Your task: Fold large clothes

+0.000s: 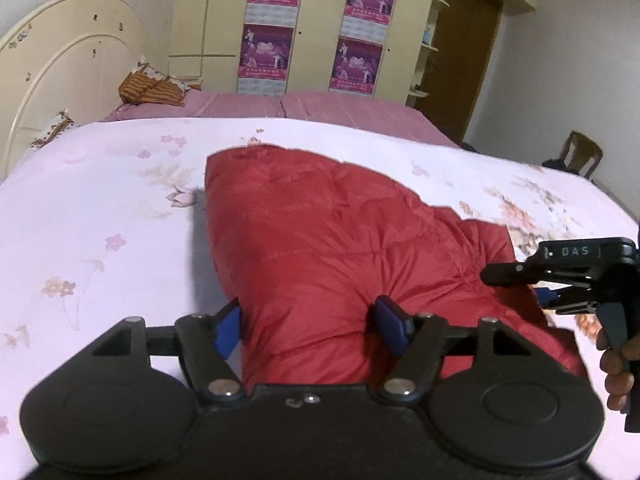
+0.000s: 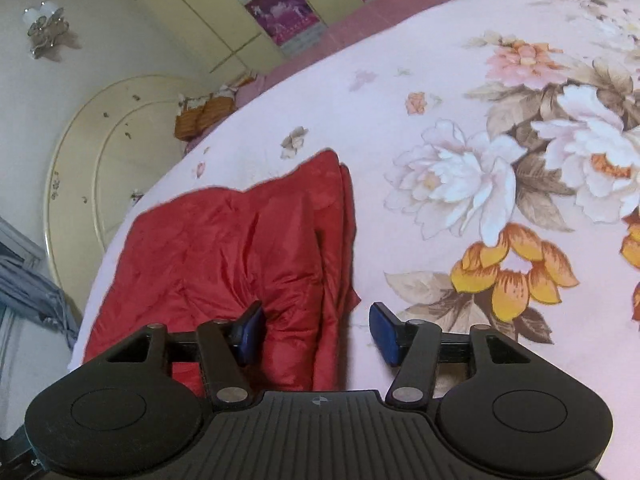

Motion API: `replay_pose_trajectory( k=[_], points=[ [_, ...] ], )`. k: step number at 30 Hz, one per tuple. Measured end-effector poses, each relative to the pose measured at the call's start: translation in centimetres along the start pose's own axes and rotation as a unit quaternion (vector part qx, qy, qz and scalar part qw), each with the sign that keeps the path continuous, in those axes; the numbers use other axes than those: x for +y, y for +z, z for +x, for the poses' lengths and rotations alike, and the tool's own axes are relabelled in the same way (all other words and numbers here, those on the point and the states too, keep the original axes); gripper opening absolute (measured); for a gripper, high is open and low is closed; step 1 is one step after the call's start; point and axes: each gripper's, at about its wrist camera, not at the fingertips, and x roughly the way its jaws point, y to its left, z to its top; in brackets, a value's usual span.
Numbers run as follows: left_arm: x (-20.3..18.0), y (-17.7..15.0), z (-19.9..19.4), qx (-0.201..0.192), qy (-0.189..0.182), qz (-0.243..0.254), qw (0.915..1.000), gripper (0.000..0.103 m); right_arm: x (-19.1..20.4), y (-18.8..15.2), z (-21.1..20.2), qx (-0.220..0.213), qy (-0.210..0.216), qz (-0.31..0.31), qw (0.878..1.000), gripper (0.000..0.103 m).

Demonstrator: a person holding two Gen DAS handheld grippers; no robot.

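1. Seen only from the left wrist: the right claw (image 1: 536,284) side-on at the frame's right edge, a hand (image 1: 616,364) on its grip, a wooden chair (image 1: 582,154) and a brown door (image 1: 468,52). Seen only from the right wrist: a wall lamp (image 2: 44,30) and the large printed blossoms on the floral bedspread (image 2: 480,168).
2. Lay folded on the bedspread, a red padded garment (image 1: 340,240), puffy and creased.
3. Stood parted, the left claw (image 1: 308,330), blue pads (image 1: 228,328) straddling the garment's near end; whether the pads pressed on the cloth could not be told.
4. Stood released, the right claw, garment's folded edge between the pads, right pad clear over bare bedspread, left pad just beside the fabric.
5. Beyond: cream headboard (image 1: 60,76), striped pillows (image 1: 152,88), pink sheet (image 1: 320,108), wardrobe (image 1: 312,28) with purple posters.
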Motion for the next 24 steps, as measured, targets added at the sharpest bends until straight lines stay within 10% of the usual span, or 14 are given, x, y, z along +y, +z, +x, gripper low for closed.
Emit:
replay_pose_trajectory(
  k=[9, 13, 24],
  points=[
    [1.6, 3.0, -1.2, -0.041, -0.007, -0.042, 0.9983, 0.059, 5.0, 1.8, -3.2, -0.086, 0.0, -0.1, 0.991, 0.055],
    [1.2, 4.3, 2.1, -0.014, -0.01, -0.032, 0.9993, 0.056, 6.9, 1.6, 0.2, -0.065, -0.014, -0.133, 0.989, 0.033],
    [0.4, 3.3, 4.9, 0.017, 0.001, -0.012, 0.9998, 0.057, 4.0, -0.8, 5.9, -0.034, -0.103, -0.14, 0.984, 0.033]
  ],
)
